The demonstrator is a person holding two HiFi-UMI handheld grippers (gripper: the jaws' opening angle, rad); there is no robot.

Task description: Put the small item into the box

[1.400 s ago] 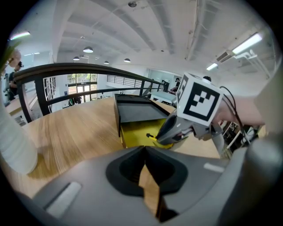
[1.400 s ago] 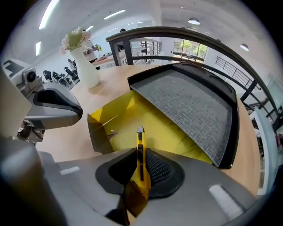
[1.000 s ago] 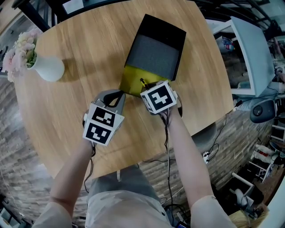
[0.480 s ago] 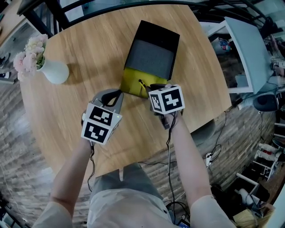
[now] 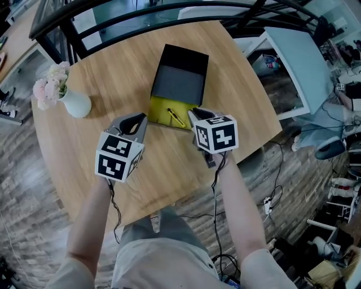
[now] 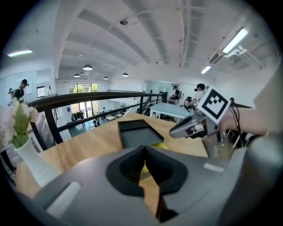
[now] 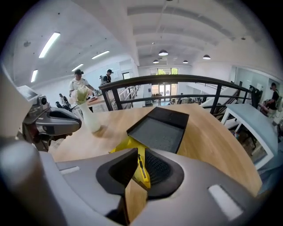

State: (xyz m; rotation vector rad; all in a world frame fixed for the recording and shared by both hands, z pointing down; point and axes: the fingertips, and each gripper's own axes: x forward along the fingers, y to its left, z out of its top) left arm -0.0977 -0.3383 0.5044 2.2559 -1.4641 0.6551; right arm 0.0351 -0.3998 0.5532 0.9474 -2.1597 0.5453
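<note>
A black box (image 5: 179, 79) with a grey inside lies open on the round wooden table (image 5: 237, 107). A yellow panel (image 5: 161, 108) adjoins its near end, and a small thin dark item (image 5: 175, 117) lies on that panel. My left gripper (image 5: 138, 118) is shut and empty, just left of the yellow panel. The right gripper (image 5: 194, 113) is shut and empty too, its tip just right of the item. Past the shut jaws in the right gripper view (image 7: 137, 152) are the item (image 7: 141, 167) and the box (image 7: 159, 130). The left gripper view (image 6: 143, 150) shows the box (image 6: 137, 134).
A white vase of pale flowers (image 5: 73, 101) stands at the table's far left. A black railing (image 5: 113, 14) runs behind the table. A white table (image 5: 293, 62) stands to the right, beyond the edge. People stand far off in the room.
The right gripper has drawn back from over the yellow panel toward me, leaving the small item lying there. The left gripper has shifted slightly left. The head camera has moved back.
</note>
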